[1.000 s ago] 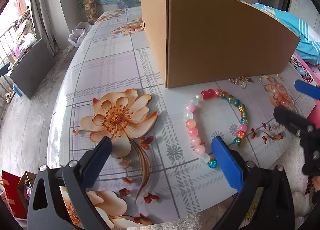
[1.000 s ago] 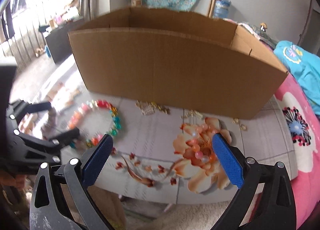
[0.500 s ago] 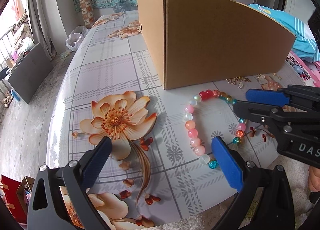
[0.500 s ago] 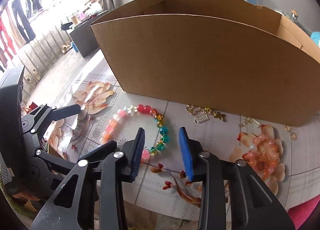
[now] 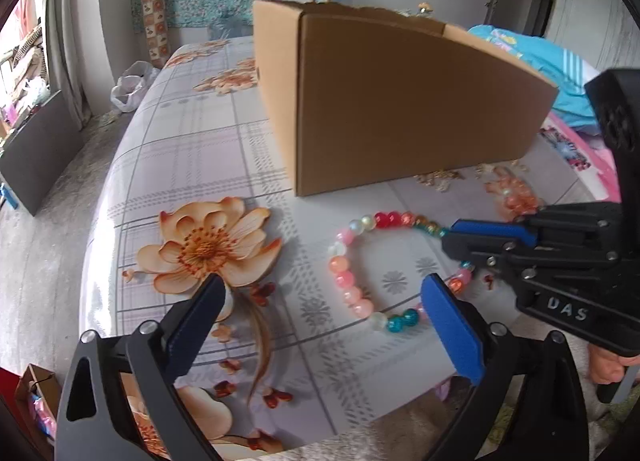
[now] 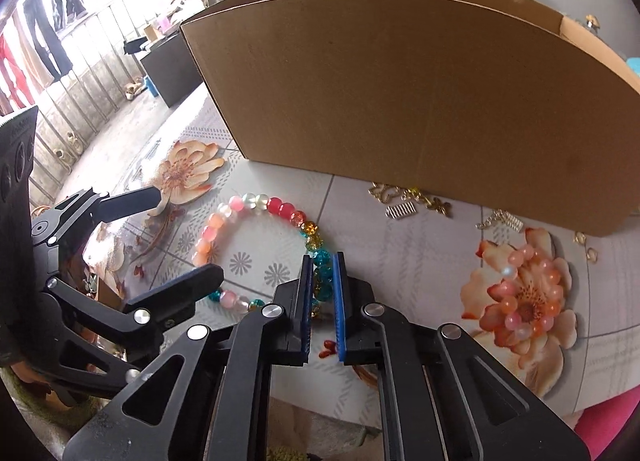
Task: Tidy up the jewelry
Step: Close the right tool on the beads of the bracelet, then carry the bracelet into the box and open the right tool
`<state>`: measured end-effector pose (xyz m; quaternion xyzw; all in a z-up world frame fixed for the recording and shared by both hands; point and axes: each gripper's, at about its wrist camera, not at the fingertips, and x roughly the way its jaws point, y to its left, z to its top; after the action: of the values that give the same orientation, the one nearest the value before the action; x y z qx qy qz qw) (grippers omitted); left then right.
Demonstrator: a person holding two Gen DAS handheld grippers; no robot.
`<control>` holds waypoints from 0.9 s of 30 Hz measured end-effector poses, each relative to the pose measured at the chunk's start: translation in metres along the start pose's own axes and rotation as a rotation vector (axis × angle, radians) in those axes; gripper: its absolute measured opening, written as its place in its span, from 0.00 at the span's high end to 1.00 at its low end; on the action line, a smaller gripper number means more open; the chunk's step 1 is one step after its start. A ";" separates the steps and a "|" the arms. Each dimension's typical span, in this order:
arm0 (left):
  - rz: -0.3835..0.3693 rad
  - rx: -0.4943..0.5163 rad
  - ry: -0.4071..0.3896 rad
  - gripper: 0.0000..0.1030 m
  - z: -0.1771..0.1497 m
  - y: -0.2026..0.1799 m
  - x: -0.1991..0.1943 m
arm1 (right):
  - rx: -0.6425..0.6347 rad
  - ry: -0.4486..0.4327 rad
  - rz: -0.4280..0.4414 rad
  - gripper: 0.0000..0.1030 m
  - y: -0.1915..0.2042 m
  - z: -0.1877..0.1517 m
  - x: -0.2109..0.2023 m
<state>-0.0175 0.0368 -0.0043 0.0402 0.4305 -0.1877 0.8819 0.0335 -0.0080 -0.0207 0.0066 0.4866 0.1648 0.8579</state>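
A bracelet of pink, red, teal and amber beads (image 5: 348, 285) lies in a ring on the flowered tablecloth in front of the cardboard box (image 5: 400, 101). My right gripper (image 6: 322, 261) is closed around its teal and amber beads (image 6: 320, 261) on the ring's right side; it also shows in the left wrist view (image 5: 452, 237). My left gripper (image 5: 320, 293) is open and empty, hovering at the table's front edge with its right finger (image 5: 448, 325) beside the bracelet's near end. A second, pale orange bracelet (image 6: 524, 293) lies on a printed flower at right.
Small gold and silver trinkets (image 6: 412, 201) lie along the box's front wall (image 6: 400, 101). The table's front edge (image 5: 360, 425) is close under both grippers. A blue and pink cloth (image 5: 540, 57) lies to the right of the box.
My right gripper swung left to the beaded bracelet, narrowed from wide open, and closed on its teal beads. My left gripper has stayed open, shifting slightly.
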 end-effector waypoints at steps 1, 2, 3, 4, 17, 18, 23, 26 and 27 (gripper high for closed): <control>-0.008 0.006 -0.004 0.12 0.000 -0.003 -0.001 | 0.008 0.000 0.004 0.93 -0.005 -0.004 -0.004; -0.012 0.015 -0.007 0.13 0.001 -0.006 -0.002 | 0.016 0.000 0.008 0.93 -0.010 -0.006 -0.004; -0.014 0.022 -0.007 0.16 0.001 -0.007 -0.002 | 0.021 0.000 0.010 0.93 -0.011 -0.005 -0.005; -0.018 0.030 -0.003 0.20 0.002 -0.010 -0.002 | 0.031 -0.001 0.015 0.93 -0.013 -0.008 -0.006; -0.013 0.058 0.040 0.63 0.008 -0.020 0.013 | 0.095 -0.017 0.059 0.93 -0.064 -0.028 -0.052; -0.014 0.059 0.040 0.65 0.008 -0.020 0.013 | 0.098 -0.019 0.060 0.93 -0.066 -0.029 -0.054; -0.008 0.068 0.036 0.69 0.009 -0.023 0.015 | 0.111 -0.024 0.070 0.93 -0.075 -0.030 -0.058; -0.004 0.079 0.033 0.72 0.010 -0.026 0.015 | 0.120 -0.027 0.076 0.93 -0.079 -0.029 -0.059; -0.001 0.085 0.031 0.73 0.010 -0.028 0.016 | 0.121 -0.028 0.077 0.93 -0.079 -0.029 -0.059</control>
<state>-0.0115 0.0040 -0.0079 0.0805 0.4357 -0.2057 0.8726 0.0030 -0.1043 -0.0002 0.0795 0.4830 0.1677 0.8557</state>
